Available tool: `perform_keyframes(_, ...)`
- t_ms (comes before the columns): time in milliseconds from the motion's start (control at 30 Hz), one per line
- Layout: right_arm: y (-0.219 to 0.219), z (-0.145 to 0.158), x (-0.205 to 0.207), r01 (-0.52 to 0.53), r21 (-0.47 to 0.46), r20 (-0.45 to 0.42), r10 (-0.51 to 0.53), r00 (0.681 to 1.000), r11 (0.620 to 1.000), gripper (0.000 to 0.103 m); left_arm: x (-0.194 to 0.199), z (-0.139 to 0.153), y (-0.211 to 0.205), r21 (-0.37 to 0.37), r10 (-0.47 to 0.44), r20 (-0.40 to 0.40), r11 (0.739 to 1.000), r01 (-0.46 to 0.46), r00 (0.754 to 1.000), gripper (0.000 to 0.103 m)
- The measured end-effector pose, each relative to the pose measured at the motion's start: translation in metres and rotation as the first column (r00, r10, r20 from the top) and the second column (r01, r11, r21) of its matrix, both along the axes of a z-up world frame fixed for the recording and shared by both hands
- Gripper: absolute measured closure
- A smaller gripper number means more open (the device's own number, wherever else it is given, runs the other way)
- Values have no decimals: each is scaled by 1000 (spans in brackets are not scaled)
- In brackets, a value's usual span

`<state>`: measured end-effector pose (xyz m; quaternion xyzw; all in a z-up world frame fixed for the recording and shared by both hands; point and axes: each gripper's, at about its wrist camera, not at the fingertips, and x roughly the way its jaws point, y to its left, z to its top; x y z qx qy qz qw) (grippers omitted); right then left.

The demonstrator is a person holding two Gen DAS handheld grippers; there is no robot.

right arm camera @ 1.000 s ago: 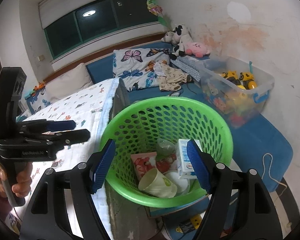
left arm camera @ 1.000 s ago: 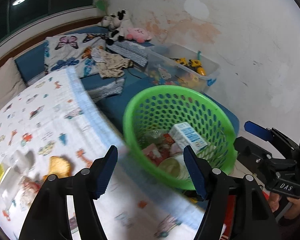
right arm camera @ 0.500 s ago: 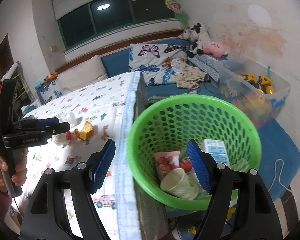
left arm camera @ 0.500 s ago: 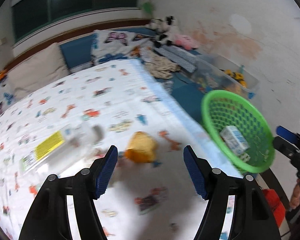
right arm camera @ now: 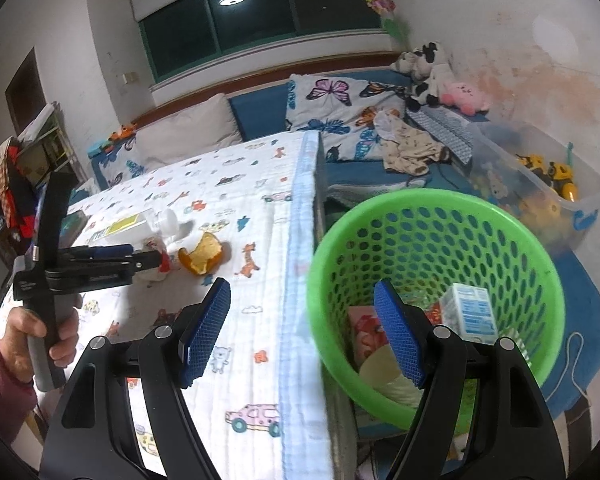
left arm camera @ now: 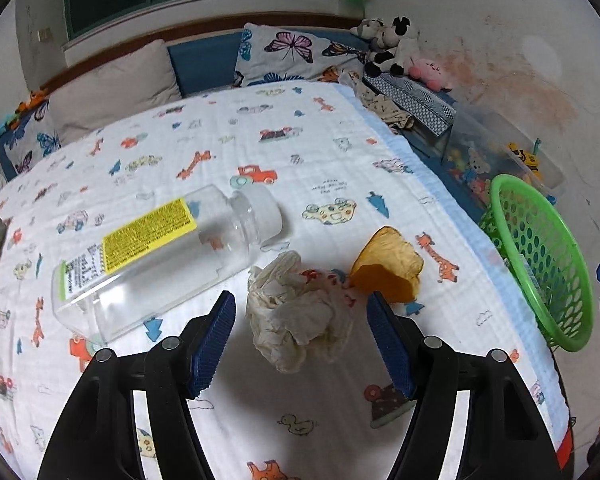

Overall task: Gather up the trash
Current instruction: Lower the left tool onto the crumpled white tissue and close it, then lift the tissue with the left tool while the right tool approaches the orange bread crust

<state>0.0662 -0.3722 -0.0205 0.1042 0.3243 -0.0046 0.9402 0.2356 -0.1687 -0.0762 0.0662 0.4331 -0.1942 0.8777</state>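
Left gripper (left arm camera: 302,338) spread wide around crumpled tissue (left arm camera: 296,316), orange peel (left arm camera: 386,266) right, clear bottle (left arm camera: 160,256) left, right gripper (right arm camera: 302,334) released near green basket (right arm camera: 432,208).

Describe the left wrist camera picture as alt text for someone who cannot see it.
The open left gripper hovers over a crumpled tissue on a cartoon-print blanket, its blue-padded jaws either side of the tissue without touching it. An orange peel lies to the tissue's right, an empty clear bottle on its side to the left, and a green basket stands past the bed's edge.
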Motion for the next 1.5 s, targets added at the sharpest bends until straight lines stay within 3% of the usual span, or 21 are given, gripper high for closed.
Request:
perform_keyframes(67,5,-2,5,-16,-3,-7,16,1000,1000,29,2,-3,2,-10,-1,-8,1000,1,1000,38)
perform_keyframes(333,24,-9,24,-69,-5,-35,68,997,998,29,-1,-5,9,-60,-34,-19,998,33,999,62)
perform_keyframes(433,33,-12,34,-95,4,-47,95,994,995,29,-6,0,13,-74,-44,-16,996,43,999,66)
perform_keyframes(833,75,-26,73,-202,11,-95,202,975,979,29,-31,12,69,-106,-2,13,994,3,1000,68)
perform_keyframes(1133,94,-43,102,-237,16,-133,237,962,971,29,-65,-6,113,-129,42,-17,991,-43,999,68)
perform_keyframes(1500,106,-60,131,-239,11,-185,237,954,971,32,-93,-11,125,-133,17,15,991,-14,1000,68)
